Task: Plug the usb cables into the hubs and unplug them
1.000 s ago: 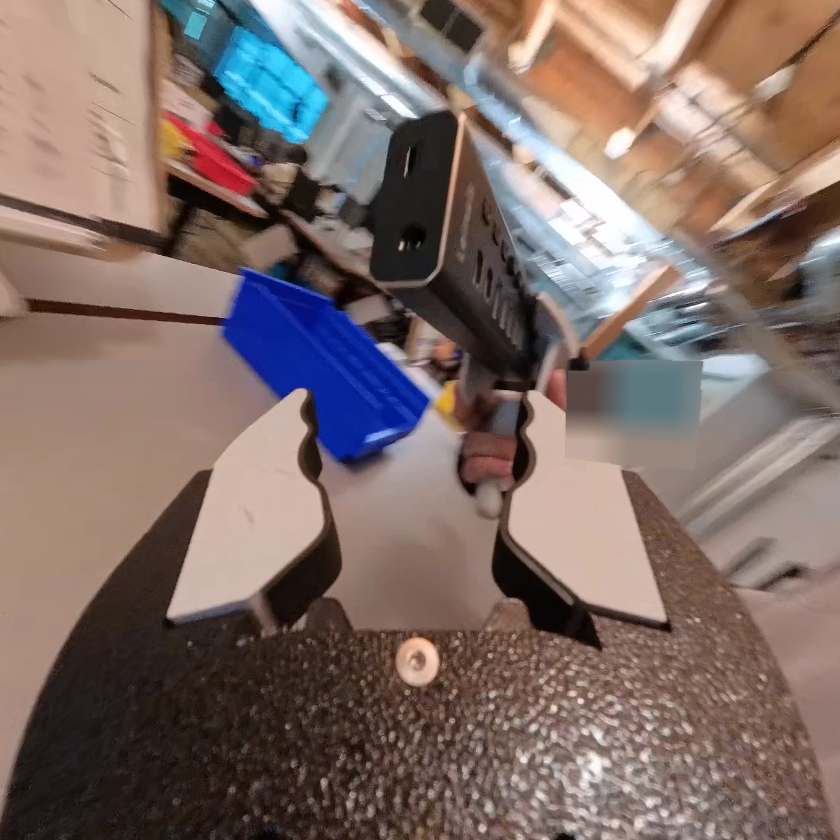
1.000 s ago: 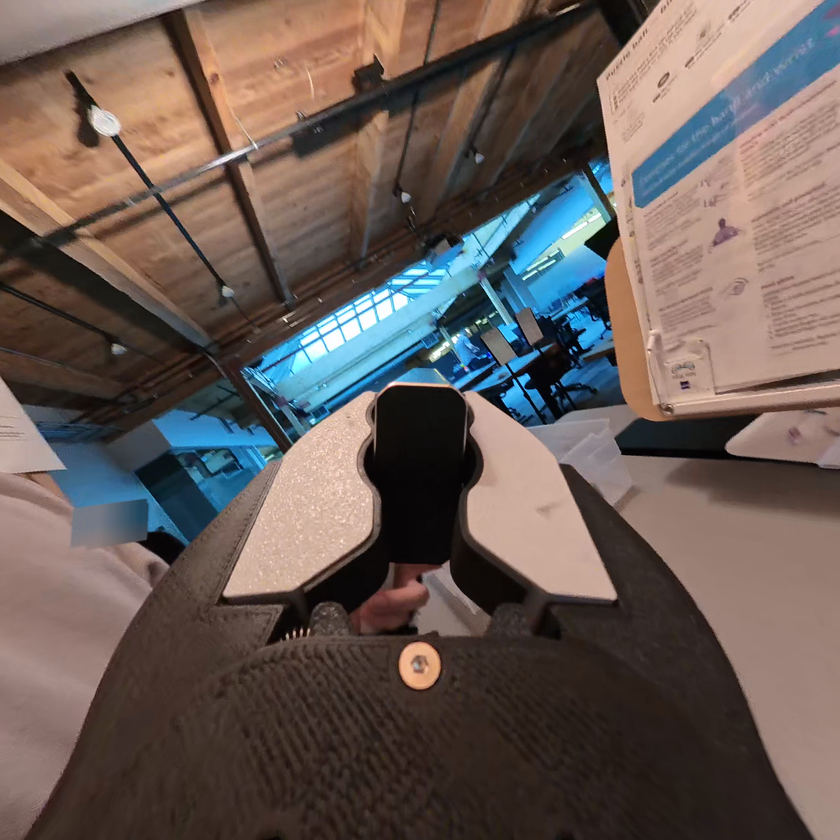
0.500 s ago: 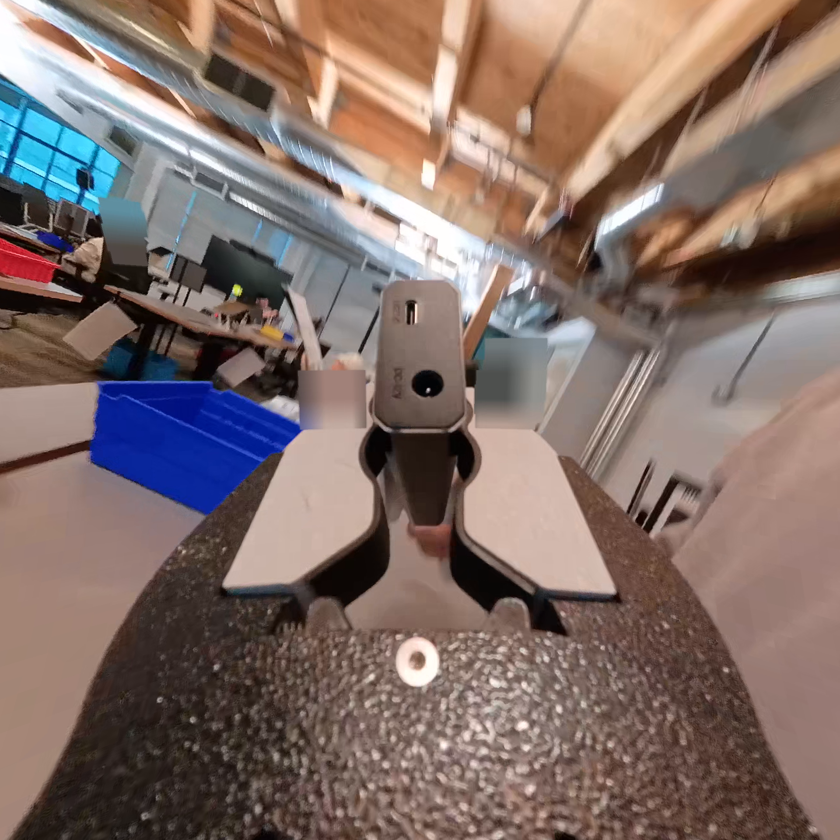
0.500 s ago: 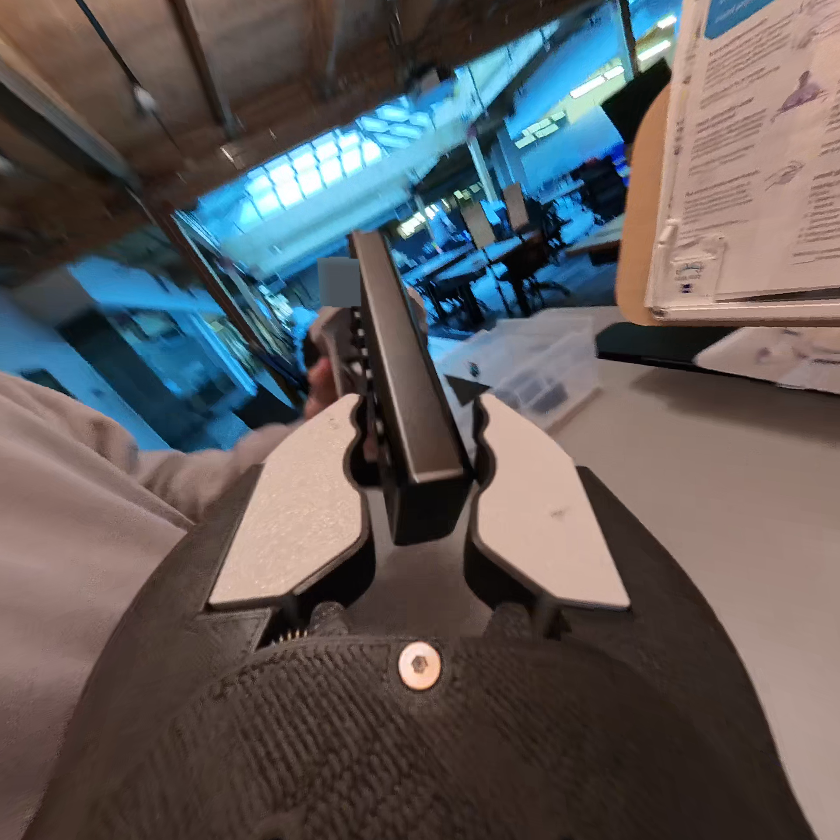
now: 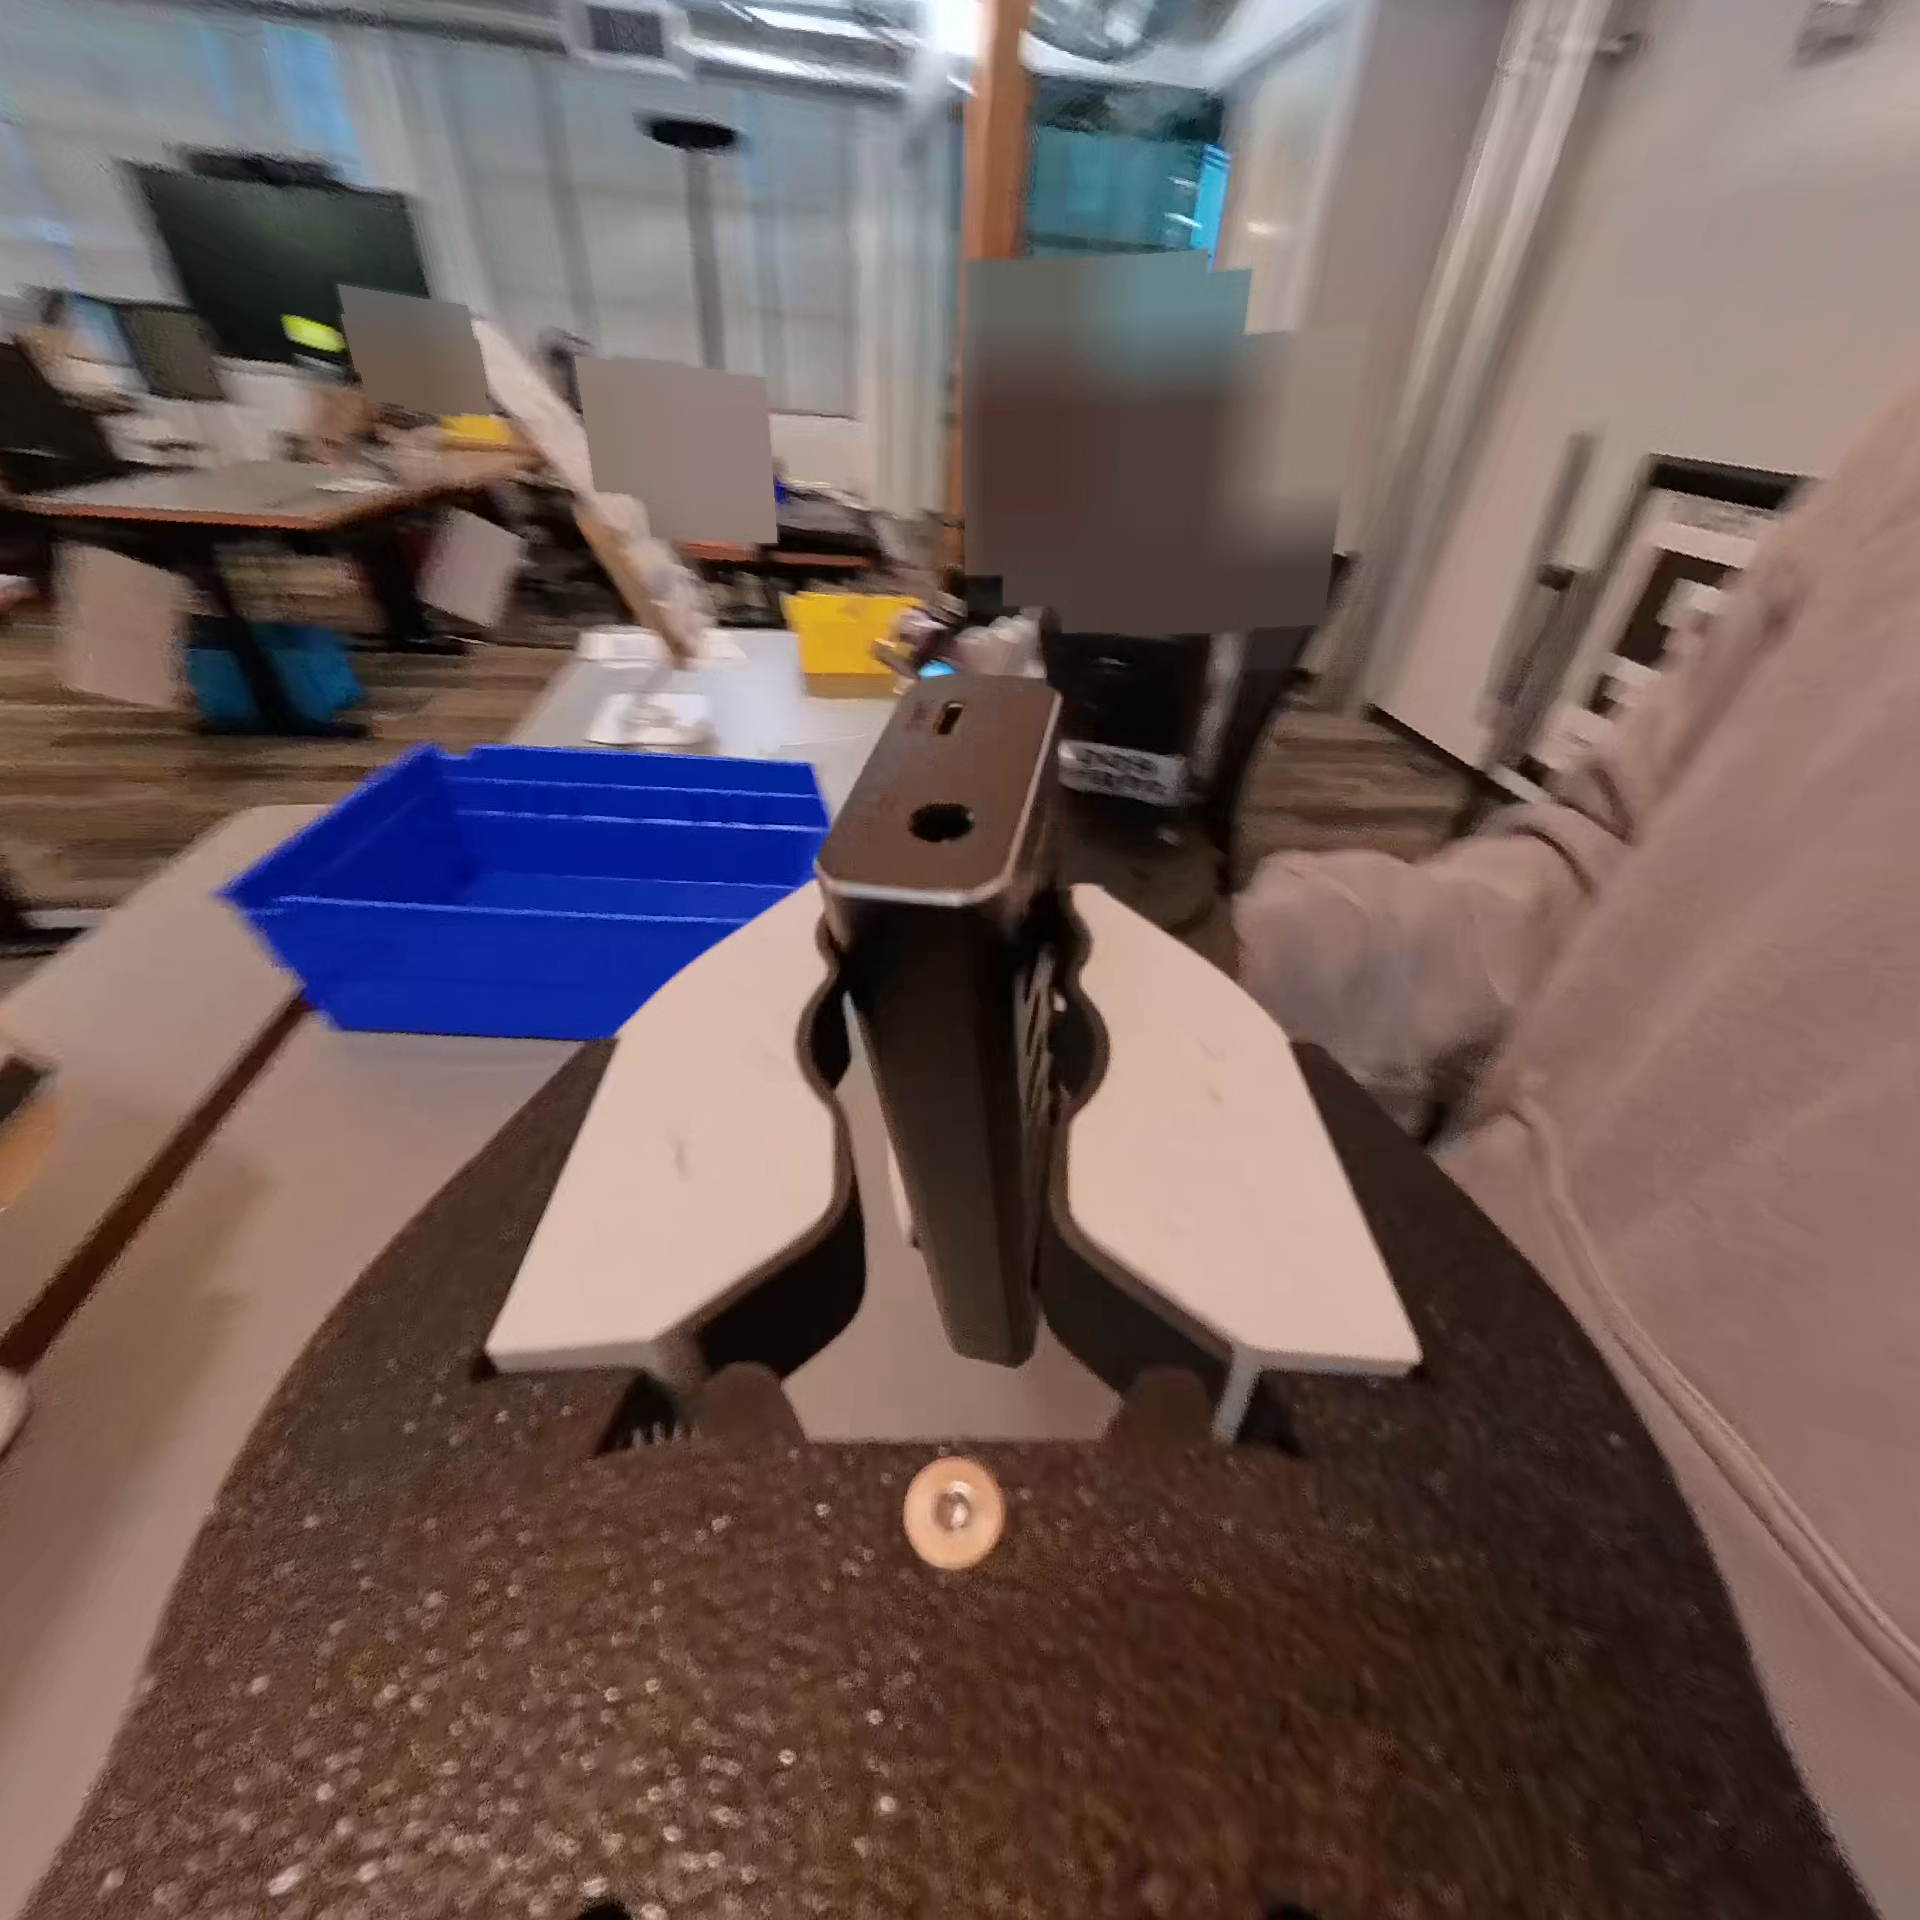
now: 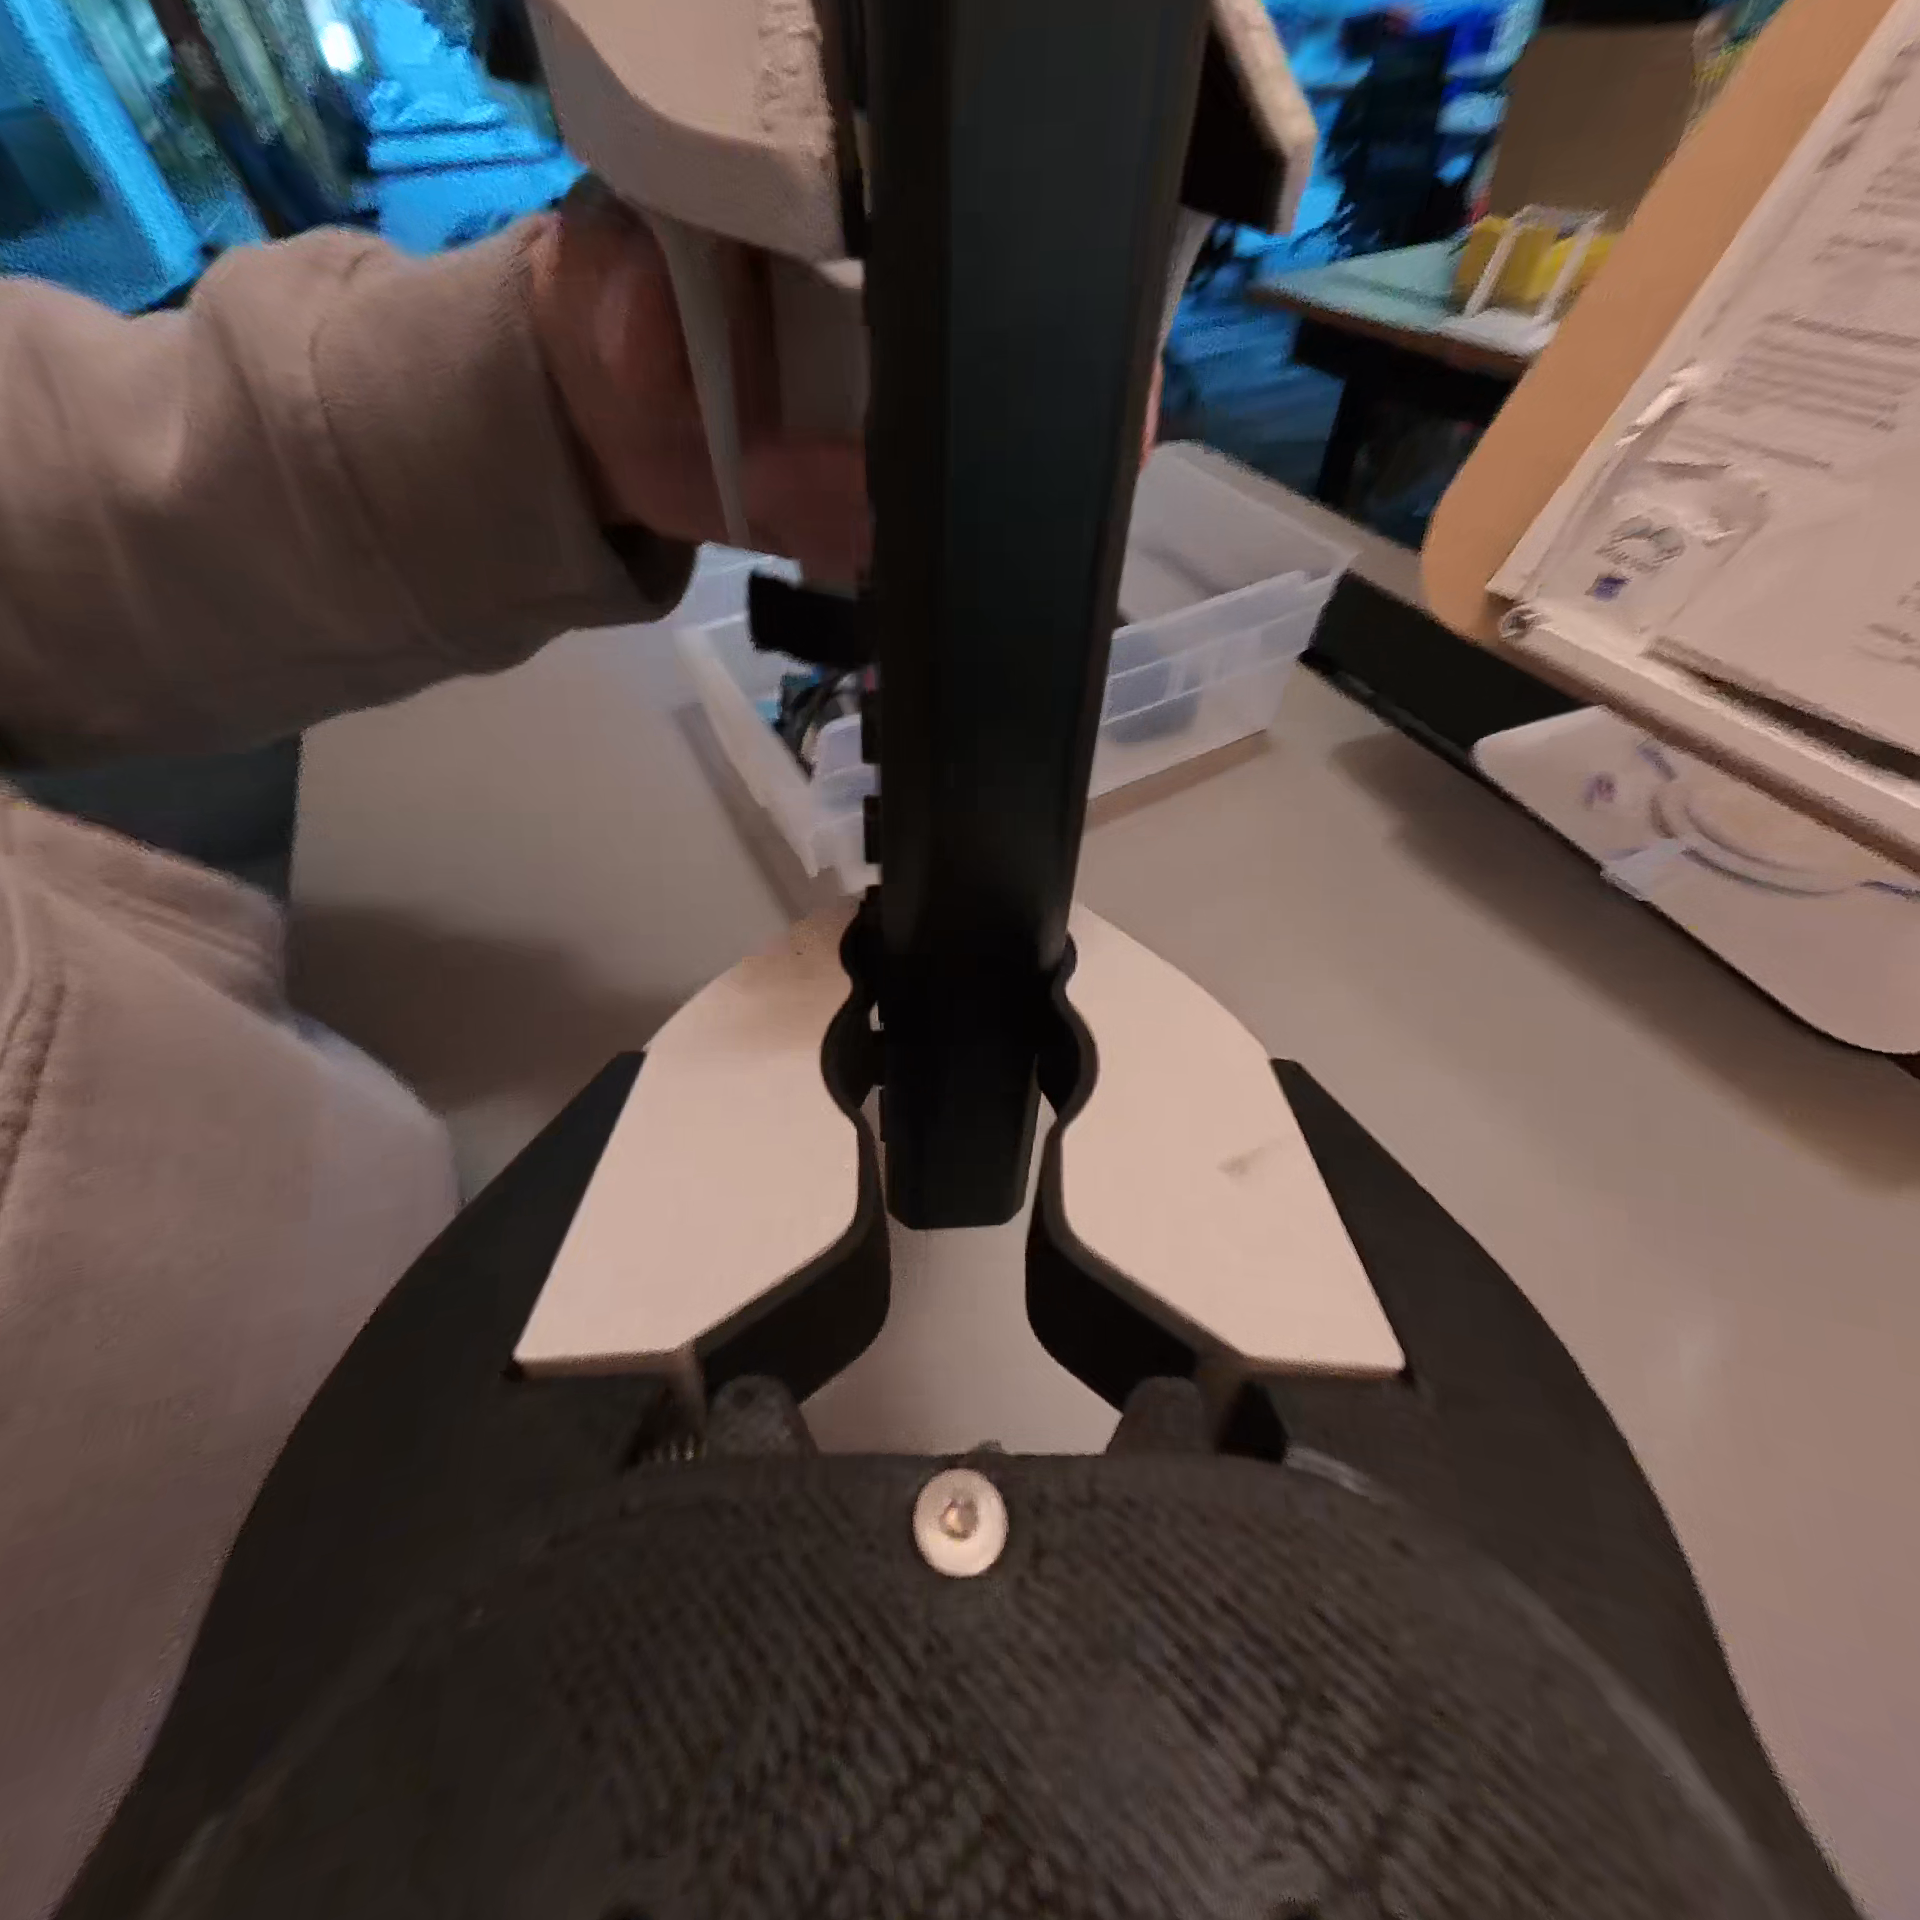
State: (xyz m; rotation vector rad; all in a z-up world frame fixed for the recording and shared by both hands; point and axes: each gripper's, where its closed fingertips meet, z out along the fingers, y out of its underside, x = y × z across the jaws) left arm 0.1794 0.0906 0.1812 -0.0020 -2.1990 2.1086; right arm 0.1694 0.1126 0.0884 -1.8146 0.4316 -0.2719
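Black hub (image 5: 951, 997), rigid, smooth and likely slippery, clamped at both ends by left gripper (image 5: 951, 997) and right gripper (image 6: 961, 1023), running toward 12 o'clock; grip flat sides.

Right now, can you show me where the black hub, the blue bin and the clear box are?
black hub (image 5: 935, 821), left wrist view, on its end face beside the round socket.
blue bin (image 5: 488, 951), left wrist view, on its near outer wall.
clear box (image 6: 1216, 665), right wrist view, on its front wall.
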